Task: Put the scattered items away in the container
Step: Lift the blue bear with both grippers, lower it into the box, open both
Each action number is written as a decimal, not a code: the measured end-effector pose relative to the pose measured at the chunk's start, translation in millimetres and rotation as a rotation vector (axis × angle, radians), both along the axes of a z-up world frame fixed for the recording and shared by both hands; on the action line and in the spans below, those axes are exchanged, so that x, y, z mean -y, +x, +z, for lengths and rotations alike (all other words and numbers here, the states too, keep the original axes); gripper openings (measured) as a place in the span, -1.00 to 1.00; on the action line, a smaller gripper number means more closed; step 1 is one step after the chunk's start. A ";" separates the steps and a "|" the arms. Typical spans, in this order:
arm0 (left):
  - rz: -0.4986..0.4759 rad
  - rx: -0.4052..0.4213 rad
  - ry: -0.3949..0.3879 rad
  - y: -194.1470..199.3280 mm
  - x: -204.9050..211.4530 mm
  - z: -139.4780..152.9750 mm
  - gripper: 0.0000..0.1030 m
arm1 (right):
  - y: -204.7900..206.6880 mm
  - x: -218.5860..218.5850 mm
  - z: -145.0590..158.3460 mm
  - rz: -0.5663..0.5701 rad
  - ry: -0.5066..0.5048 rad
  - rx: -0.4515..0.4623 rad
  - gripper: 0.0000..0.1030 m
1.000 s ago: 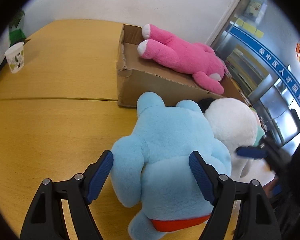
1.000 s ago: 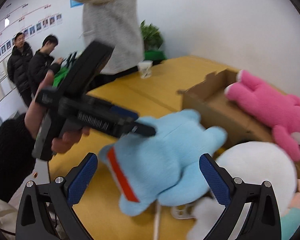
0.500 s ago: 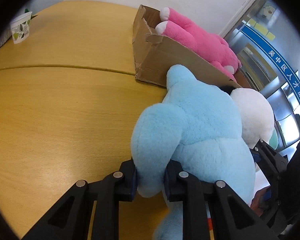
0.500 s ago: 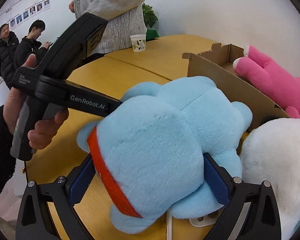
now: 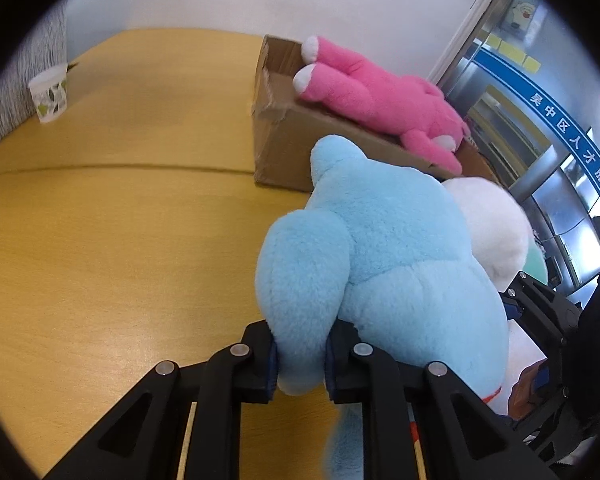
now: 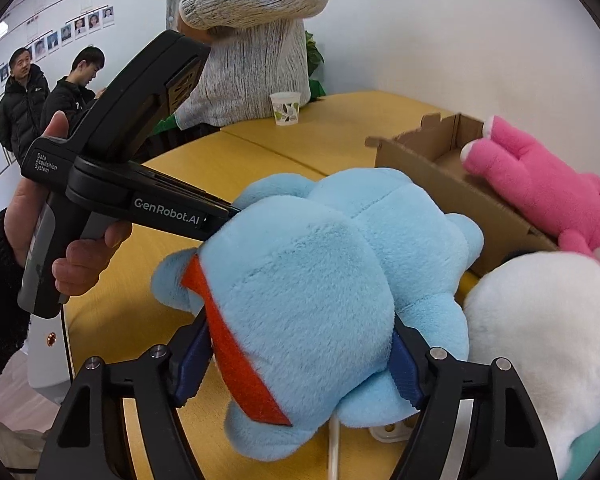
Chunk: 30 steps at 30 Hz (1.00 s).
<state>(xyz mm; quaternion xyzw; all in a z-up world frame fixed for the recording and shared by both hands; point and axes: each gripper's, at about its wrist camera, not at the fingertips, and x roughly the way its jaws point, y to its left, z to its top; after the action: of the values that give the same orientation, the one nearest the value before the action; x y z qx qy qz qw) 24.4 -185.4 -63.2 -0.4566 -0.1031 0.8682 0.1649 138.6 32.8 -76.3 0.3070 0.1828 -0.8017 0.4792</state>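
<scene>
Two handheld grippers close on a light-blue plush toy [image 5: 384, 280] lying on a yellow wooden table [image 5: 120, 220], just in front of an open cardboard box [image 5: 284, 152]. The left gripper [image 5: 300, 364] has its blue-padded jaws nearly together, closing and pinching one plump limb of the blue toy between them. Seen from the right wrist camera, the right gripper [image 6: 296, 364] straddles the toy's rounded end, next to its red-orange band [image 6: 236, 356]; its jaws are closing, and both blue pads press into the plush on either side. In that same view a person's hand [image 6: 60, 240], cuffed by a dark sleeve, grasps the handle of the left gripper, whose black body carries white lettering and reaches into the toy from the left.

A pink plush toy [image 5: 380, 100] lies stretched along the box, its white-tipped feet over the far rim. A white plush toy [image 6: 540, 344] with a pale green edge sits touching the blue one, close to the box's near wall. A patterned paper cup [image 6: 286, 108] stands well apart at the table's far edge. Beyond it a person in a grey knitted sweater [image 6: 248, 40] stands with arms folded, and two people in dark jackets [image 6: 40, 100] wait by a wall of framed portraits.
</scene>
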 end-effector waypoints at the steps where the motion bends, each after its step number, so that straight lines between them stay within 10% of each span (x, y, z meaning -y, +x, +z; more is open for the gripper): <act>1: 0.001 -0.019 -0.003 0.3 -2.0 7.8 -0.69 | 1.4 -2.4 5.7 0.000 -0.007 -0.018 0.56; 19: -0.034 -0.352 -0.068 -64.1 -49.4 158.5 -0.69 | -43.0 -37.1 137.2 -0.023 -0.156 -0.333 0.56; 30: -0.076 -0.333 -0.070 -129.0 -63.0 165.4 -0.69 | -104.5 -30.5 164.5 -0.034 -0.108 -0.349 0.56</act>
<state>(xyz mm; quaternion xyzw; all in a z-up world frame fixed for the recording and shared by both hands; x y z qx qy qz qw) -104.6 -122.3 102.2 -0.3153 -0.0268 0.9281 0.1964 34.0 63.3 88.2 0.1399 0.2146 -0.8595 0.4423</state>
